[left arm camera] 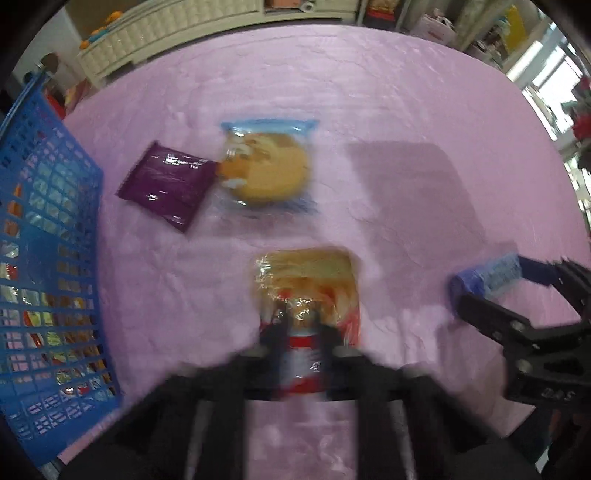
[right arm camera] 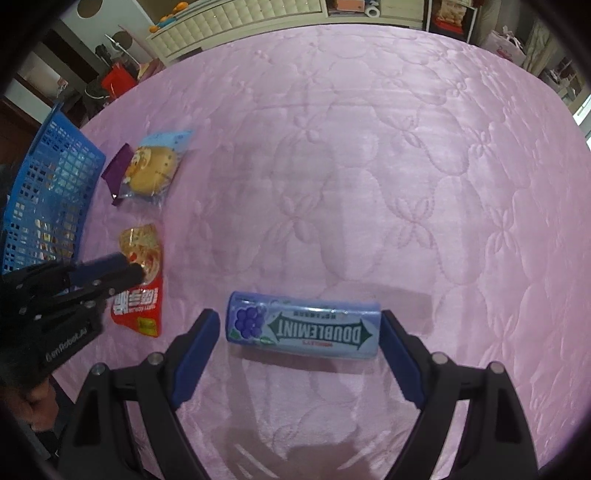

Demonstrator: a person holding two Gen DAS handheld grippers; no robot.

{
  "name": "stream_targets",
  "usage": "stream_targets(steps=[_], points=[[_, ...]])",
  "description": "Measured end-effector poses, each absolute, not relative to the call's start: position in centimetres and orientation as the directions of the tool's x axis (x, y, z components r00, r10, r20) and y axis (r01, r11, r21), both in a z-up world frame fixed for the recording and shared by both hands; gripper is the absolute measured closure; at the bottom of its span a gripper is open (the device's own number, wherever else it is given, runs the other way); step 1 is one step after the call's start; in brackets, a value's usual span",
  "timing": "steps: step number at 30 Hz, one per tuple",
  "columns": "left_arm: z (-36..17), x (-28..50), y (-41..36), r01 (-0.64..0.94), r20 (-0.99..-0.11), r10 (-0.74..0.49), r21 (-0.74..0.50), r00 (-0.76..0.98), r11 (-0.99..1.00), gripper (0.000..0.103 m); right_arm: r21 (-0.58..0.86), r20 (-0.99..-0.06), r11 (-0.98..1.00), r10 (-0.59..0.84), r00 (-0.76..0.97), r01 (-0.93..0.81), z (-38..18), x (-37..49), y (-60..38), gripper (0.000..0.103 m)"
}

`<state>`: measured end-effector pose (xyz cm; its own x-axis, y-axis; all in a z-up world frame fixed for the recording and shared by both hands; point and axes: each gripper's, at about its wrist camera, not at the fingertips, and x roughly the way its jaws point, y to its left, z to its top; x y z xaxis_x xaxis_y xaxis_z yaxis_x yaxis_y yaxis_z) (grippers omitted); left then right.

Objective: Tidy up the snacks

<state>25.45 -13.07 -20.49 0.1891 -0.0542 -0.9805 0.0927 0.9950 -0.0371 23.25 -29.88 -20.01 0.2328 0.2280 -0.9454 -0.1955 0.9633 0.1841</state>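
the left gripper (left arm camera: 301,332) is closed tight, its black fingers pinching the crinkly red and clear noodle packet (right arm camera: 142,280) that lies on the pink quilted cover (right arm camera: 369,166). the right gripper (right arm camera: 299,332) stands wide open; its blue pads sit at both ends of the smooth blue doublemint tube (right arm camera: 303,326), the right one about touching, the left one just apart. two more packets lie farther off: one shiny purple (left arm camera: 168,184), one clear with a round cake (left arm camera: 267,168). one blue plastic basket (left arm camera: 48,221) with a grid wall stands at the left, snacks inside.

Quilted pink cover (right arm camera: 369,166), cream cabinet (right arm camera: 240,22)
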Motion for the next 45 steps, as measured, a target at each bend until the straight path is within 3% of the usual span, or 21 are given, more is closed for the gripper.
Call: stream_targets(steps=[10, 20, 21, 23, 25, 28, 36, 40, 42, 43, 45], points=[[-20.6, 23.2, -14.1, 0.17, -0.969, -0.122, -0.086, 0.216, 0.982, 0.103, 0.134, -0.944, 0.96, 0.199, 0.261, -0.248, -20.4, 22.3, -28.7, 0.018], [-16.1, 19.8, -10.8, 0.268, -0.941, -0.219, -0.148, 0.258, 0.952, 0.101, 0.143, -0.938, 0.958, 0.211, 0.274, -0.248, -20.8, 21.6, -28.9, 0.019], [-16.0, 19.6, -10.7, 0.275, -0.941, -0.213, -0.139, 0.263, 0.951, 0.095, 0.138, -0.939, 0.958, 0.207, 0.275, -0.25, -20.8, 21.5, -28.9, 0.019], [-15.6, 19.2, -10.9, 0.284, -0.936, -0.23, -0.151, 0.266, 0.947, 0.043, 0.138, -0.938, 0.958, 0.208, 0.276, -0.252, -20.3, 20.9, -29.4, 0.019], [-14.7, 18.8, -11.5, 0.317, -0.924, -0.256, -0.162, 0.284, 0.934, 0.029, 0.143, -0.937, 0.958, 0.212, 0.278, -0.25, -19.9, 20.7, -30.0, 0.019], [-14.5, 19.1, -12.5, 0.375, -0.925, -0.248, -0.129, 0.288, 0.918, 0.022, 0.142, -0.933, 0.958, 0.214, 0.289, -0.249, -19.4, 20.2, -30.8, 0.019], [-17.7, 19.9, -14.4, 0.42, -0.959, -0.103, 0.018, 0.262, 0.907, 0.022, 0.142, -0.924, 0.951, 0.226, 0.307, -0.274, -18.1, 18.7, -31.8, 0.019], [-19.2, 19.7, -14.5, 0.429, -0.971, -0.079, 0.027, 0.227, 0.903, 0.022, 0.157, -0.923, 0.948, 0.241, 0.301, -0.278, -18.0, 18.2, -32.0, 0.019], [-19.4, 19.5, -14.1, 0.415, -0.966, -0.116, -0.011, 0.229, 0.91, 0.034, 0.167, -0.922, 0.946, 0.249, 0.296, -0.277, -18.1, 18.1, -32.0, 0.019], [-19.2, 19.3, -14.1, 0.422, -0.964, -0.125, -0.014, 0.235, 0.906, 0.046, 0.17, -0.922, 0.946, 0.252, 0.295, -0.276, -18.1, 18.0, -31.8, 0.019], [-19.2, 19.2, -14.4, 0.426, -0.965, -0.123, -0.013, 0.232, 0.905, 0.05, 0.181, -0.922, 0.945, 0.26, 0.287, -0.273, -18.3, 18.0, -31.8, 0.019]])
